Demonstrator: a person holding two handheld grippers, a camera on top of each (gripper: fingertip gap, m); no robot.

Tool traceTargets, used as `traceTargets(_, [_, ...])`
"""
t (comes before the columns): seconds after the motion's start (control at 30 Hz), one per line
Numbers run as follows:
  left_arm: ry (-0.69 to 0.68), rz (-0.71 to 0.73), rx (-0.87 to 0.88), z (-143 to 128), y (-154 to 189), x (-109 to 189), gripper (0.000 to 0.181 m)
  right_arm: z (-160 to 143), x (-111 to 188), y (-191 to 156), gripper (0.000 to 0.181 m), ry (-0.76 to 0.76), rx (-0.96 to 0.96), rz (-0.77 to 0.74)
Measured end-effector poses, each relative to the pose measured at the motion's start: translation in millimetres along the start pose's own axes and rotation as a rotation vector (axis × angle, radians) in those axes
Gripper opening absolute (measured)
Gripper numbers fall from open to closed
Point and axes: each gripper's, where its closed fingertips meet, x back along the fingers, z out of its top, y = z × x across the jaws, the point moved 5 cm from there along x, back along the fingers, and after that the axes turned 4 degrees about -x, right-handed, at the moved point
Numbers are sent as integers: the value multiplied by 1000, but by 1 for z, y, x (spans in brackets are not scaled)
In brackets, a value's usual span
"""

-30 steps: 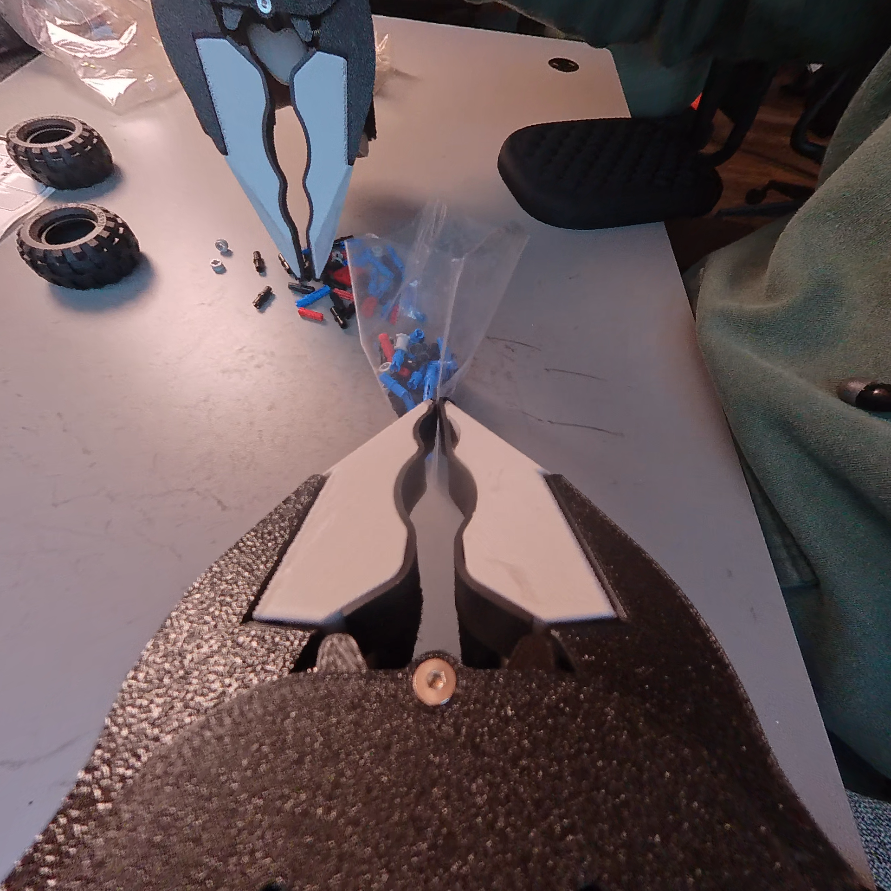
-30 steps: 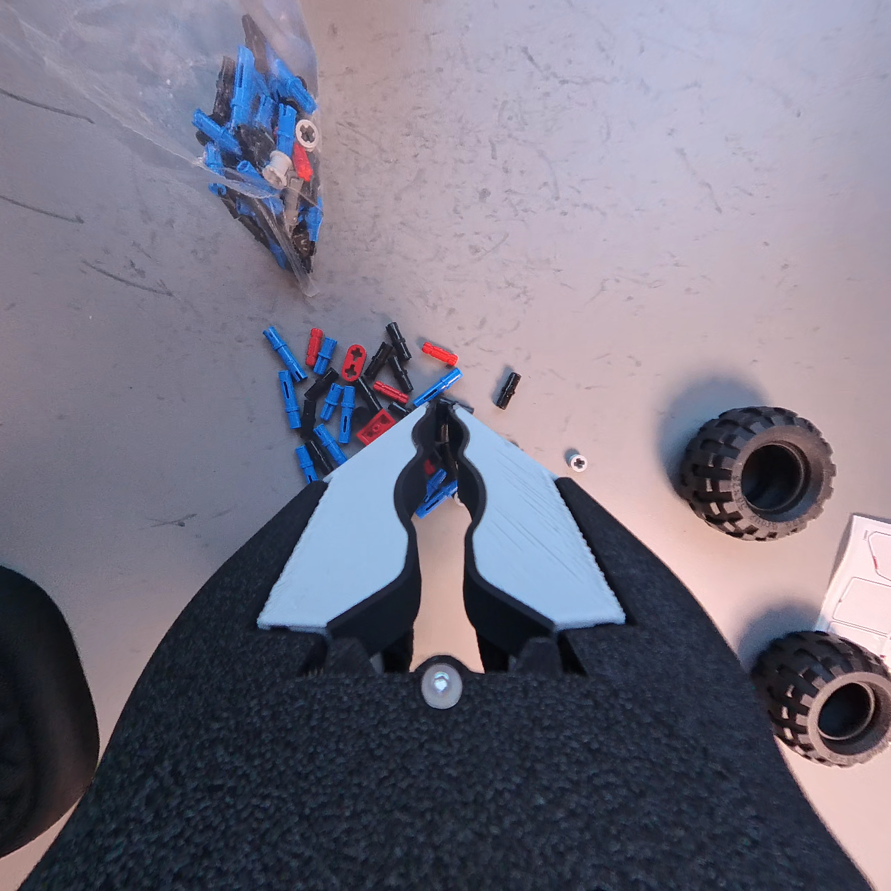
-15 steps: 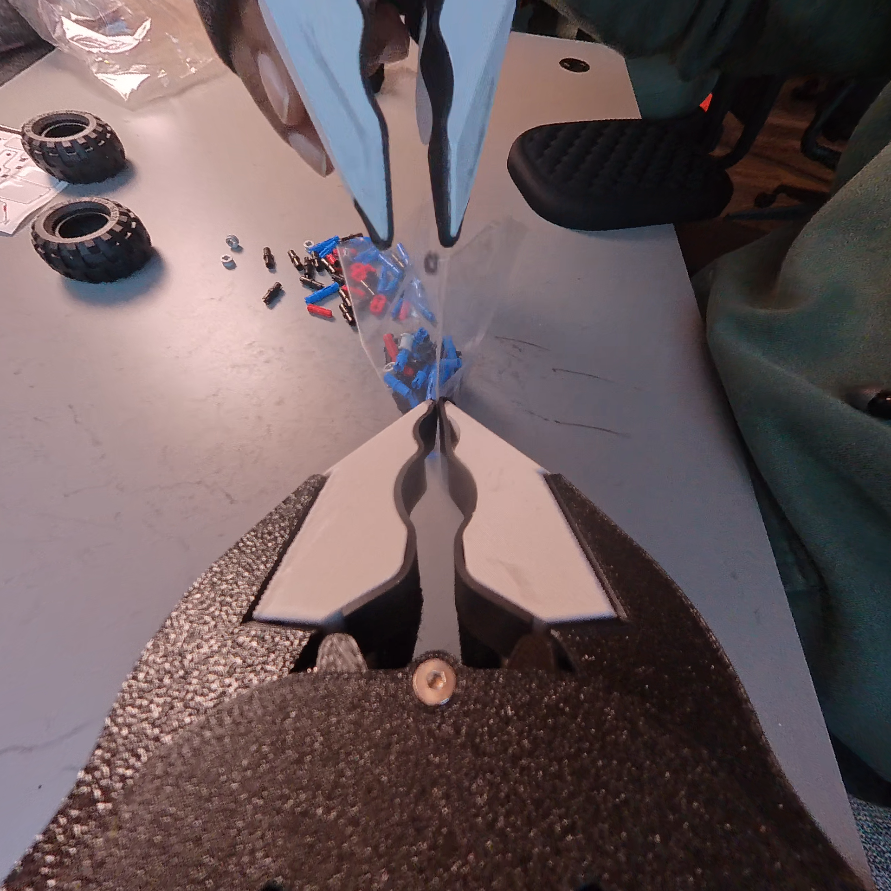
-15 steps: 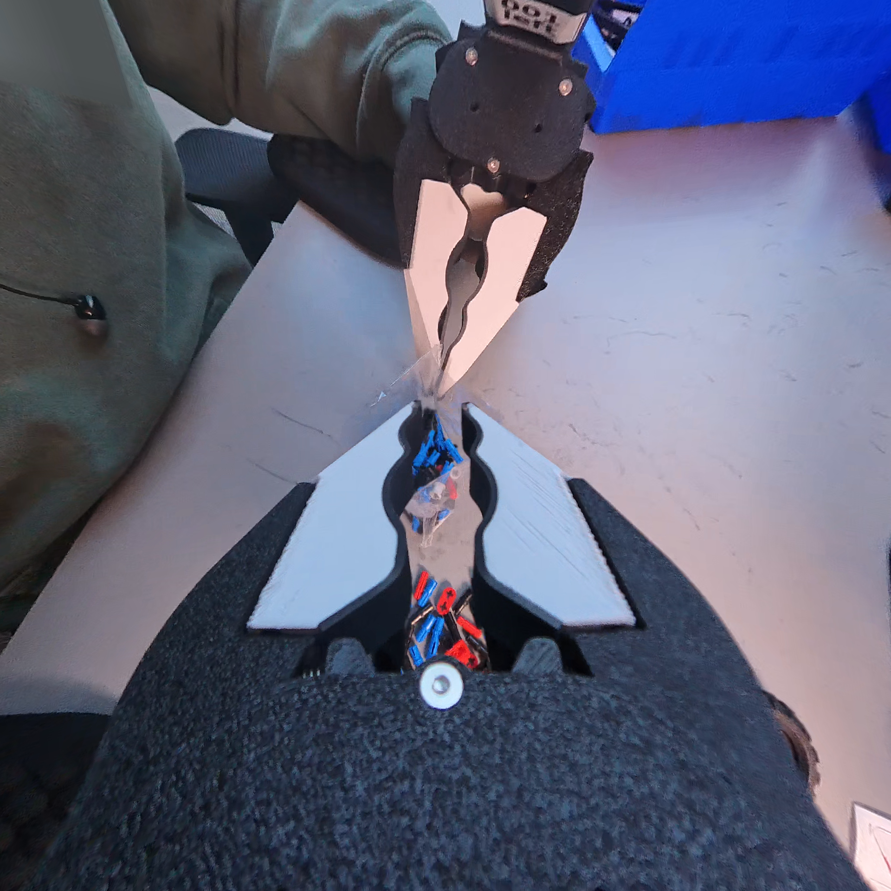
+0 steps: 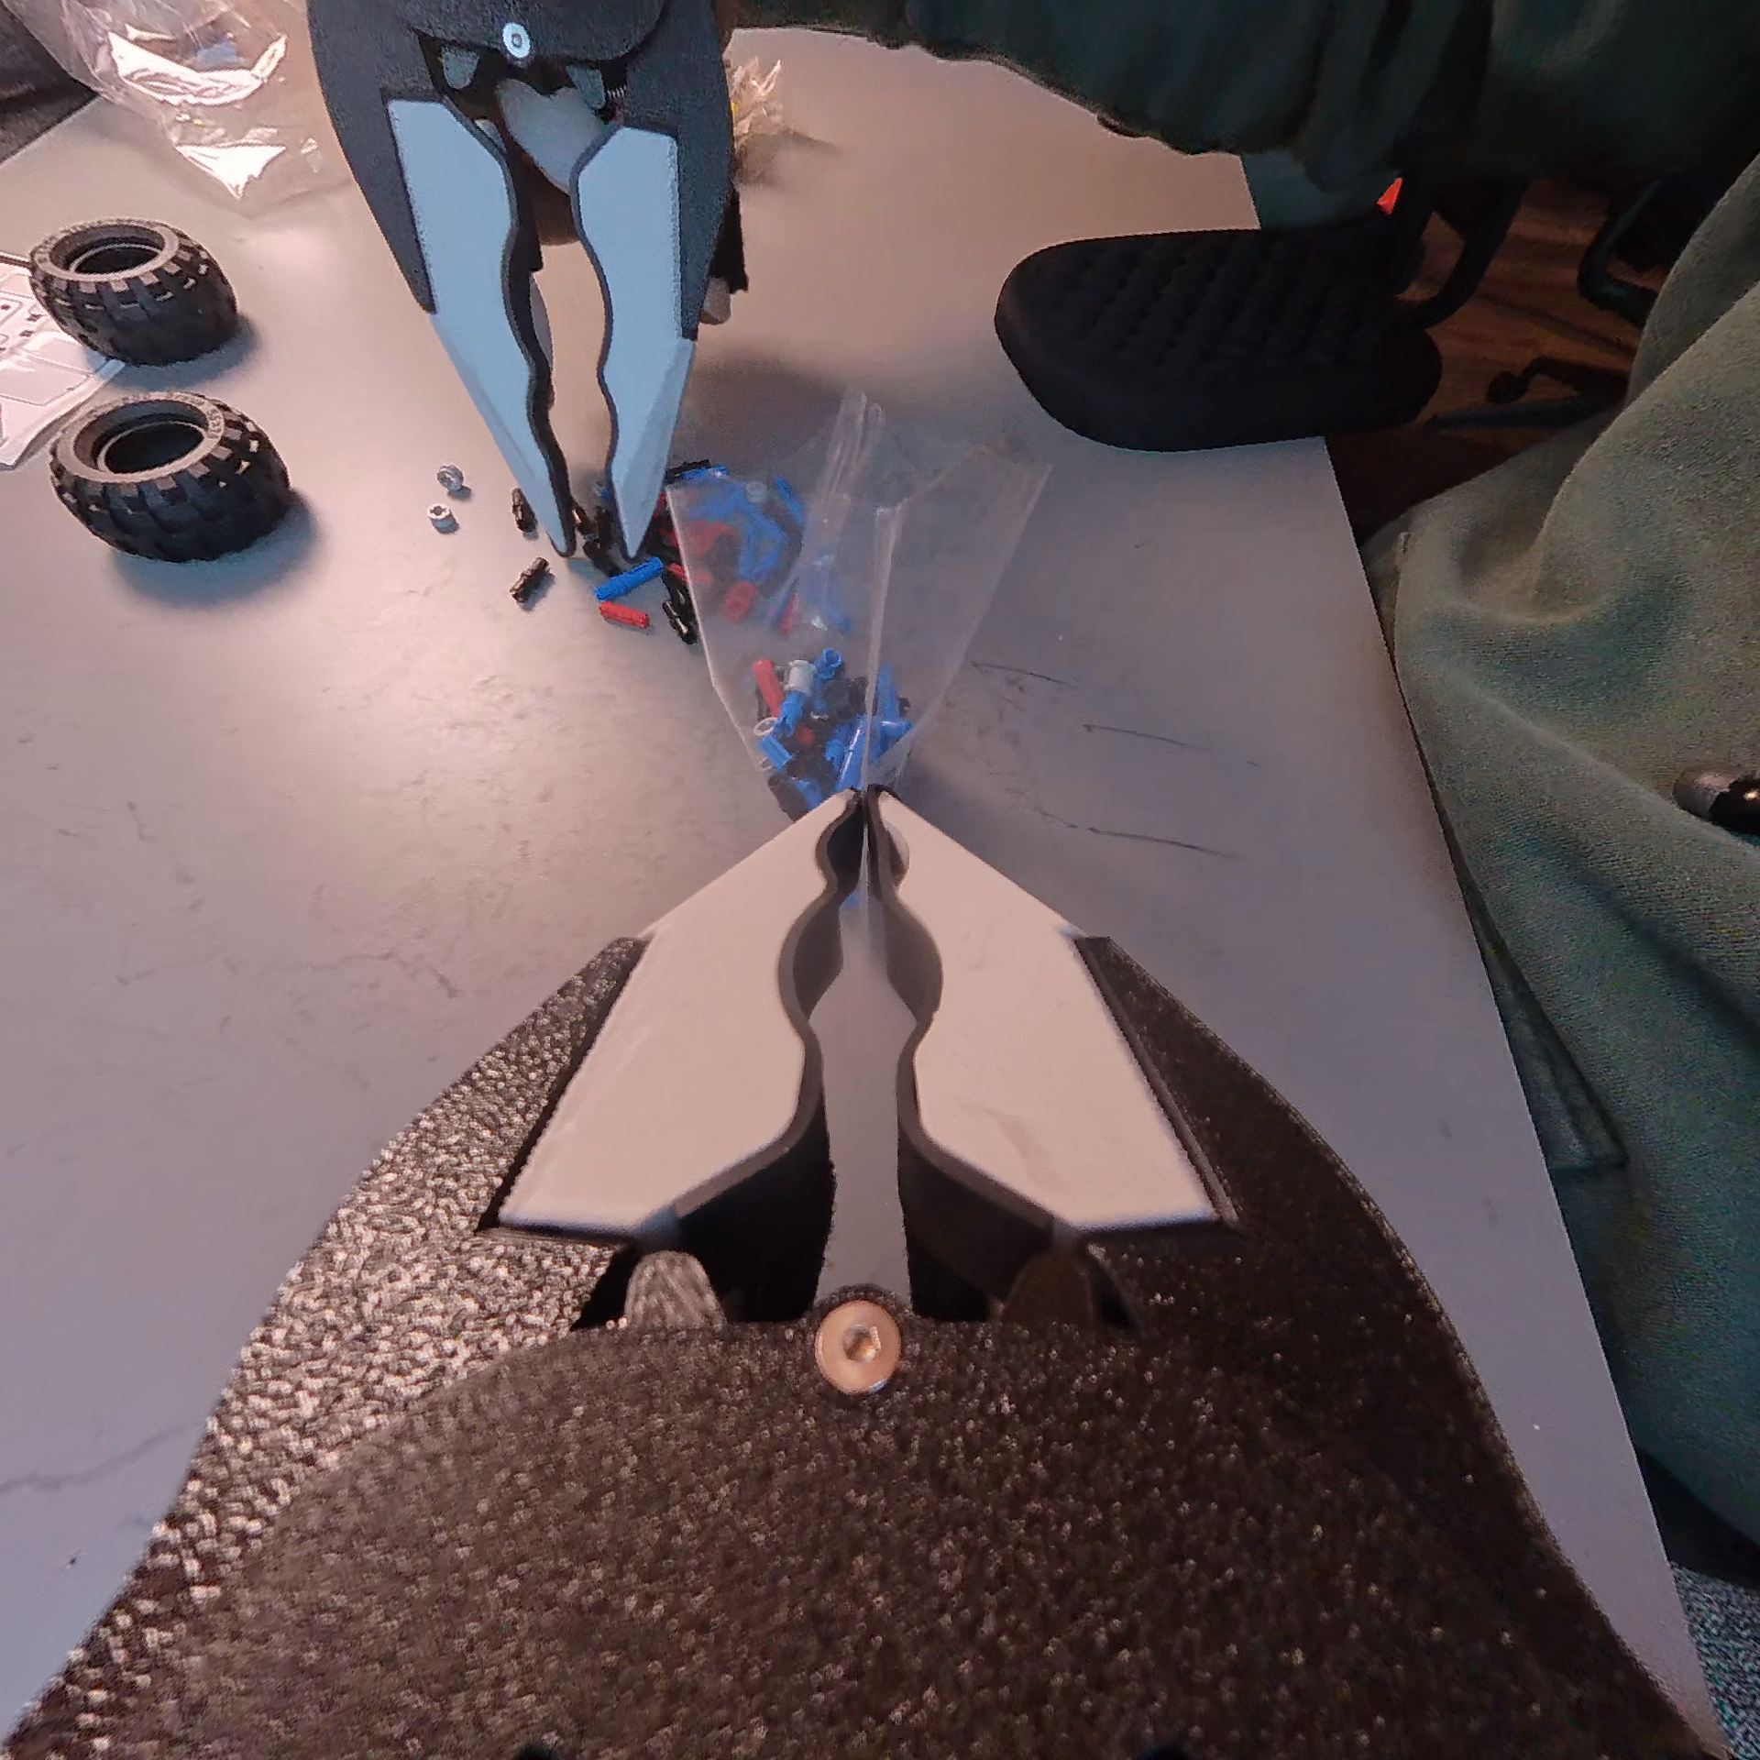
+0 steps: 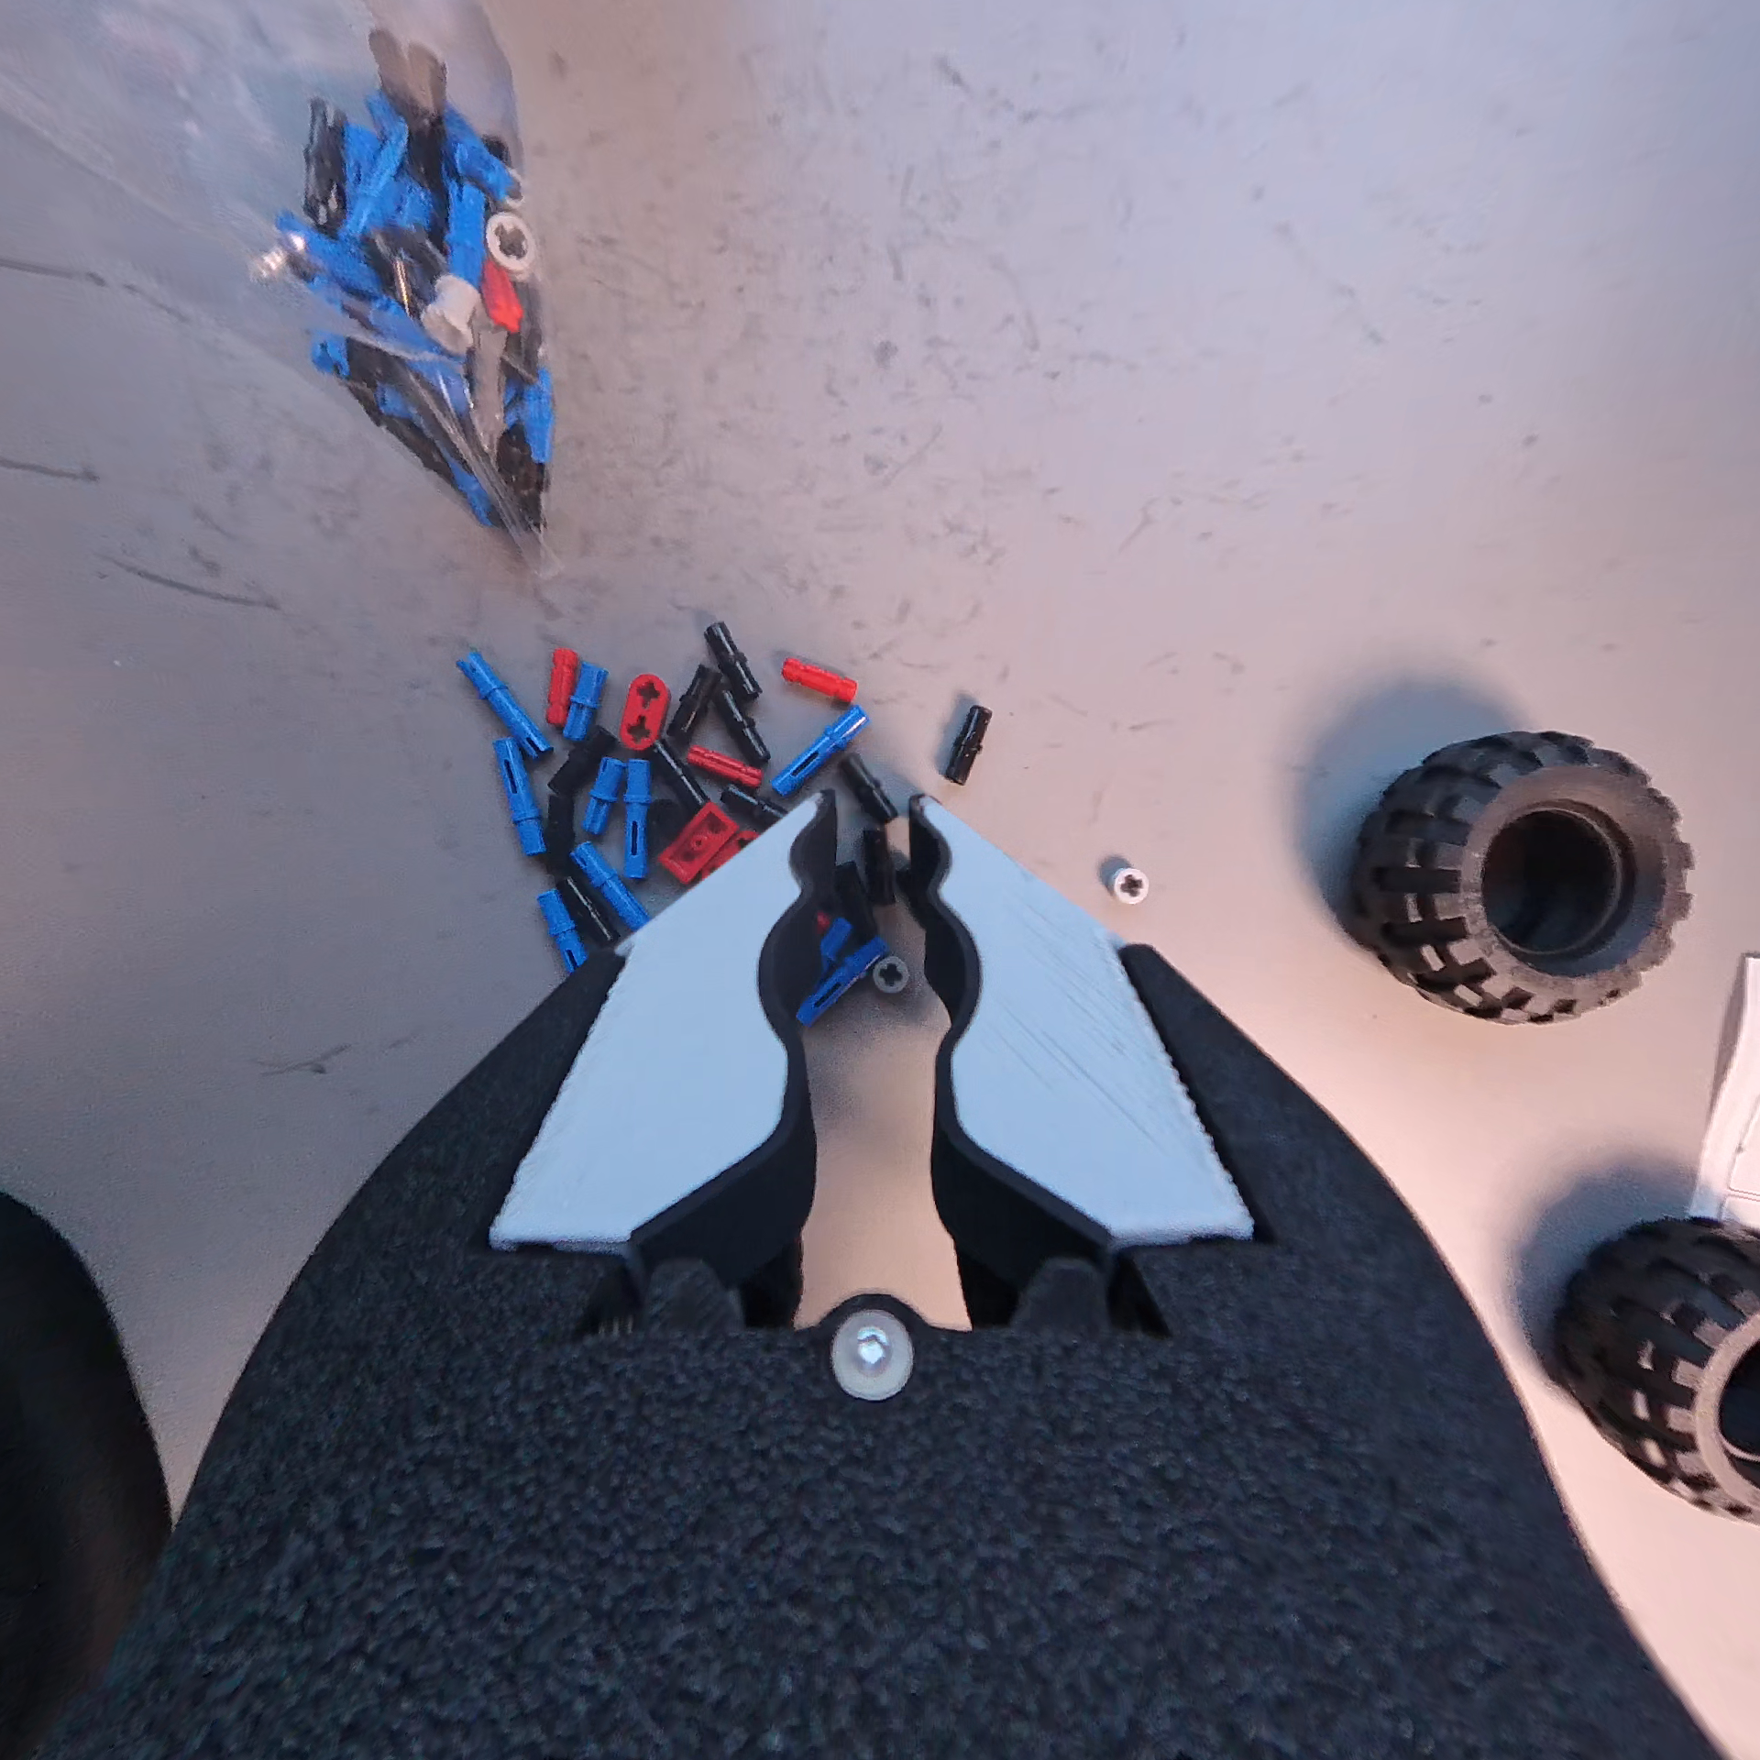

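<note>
**Left tool clamped on parts bag; right tool parted over loose pins**

Left tool (image 5: 865, 795): fingers drawn together, tips pinching the corner of a clear plastic bag (image 5: 857, 590). The bag lies near the worktop's (image 5: 286, 857) right edge as this view frames it, and holds small blue, black and red connector pins bunched at the gripped end (image 5: 824, 724). Its far end stands open and creased.

Right tool (image 6: 869, 819): fingers slightly apart, nothing gripped between them. The tips stand directly over a scatter of loose pins (image 6: 648, 771) spilled on the worktop beside the bag's open end. In the right wrist view, several black and blue pins and a small grey bush (image 6: 890, 973) show in the gap between the fingers. A single black pin (image 6: 968, 745) lies just apart from the scatter, and a second grey bush (image 6: 1127, 881) sits beyond it. In the left wrist view the same tool (image 5: 595, 548) points downward, tips at or just above the scatter; contact cannot be confirmed.

Other items: two black knobby tyres (image 6: 1519, 871) (image 6: 1676, 1362) lie on their sides, well apart from the pins. A white printed sheet (image 6: 1738, 1095) lies next to them. A second, crumpled clear bag (image 5: 181, 86) lies toward a far corner. A black padded chair armrest (image 5: 1210, 338) overlaps the worktop's edge. A green sleeve (image 5: 1571, 667) shows beyond that edge.
</note>
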Motion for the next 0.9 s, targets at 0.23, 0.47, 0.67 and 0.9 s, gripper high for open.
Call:
traceTargets(0.23, [3, 0, 5, 0, -1, 0, 0, 2, -1, -3, 3, -22, 38, 24])
traceTargets(0.47, [2, 3, 5, 0, -1, 0, 0, 67, 40, -23, 3, 250, 88, 45])
traceTargets(0.67, [0, 4, 3, 0, -1, 1, 0, 113, 46, -61, 11, 324, 191, 135])
traceTargets(0.9, [-2, 3, 1, -1, -1, 2, 0, 61, 28, -27, 13, 168, 79, 48])
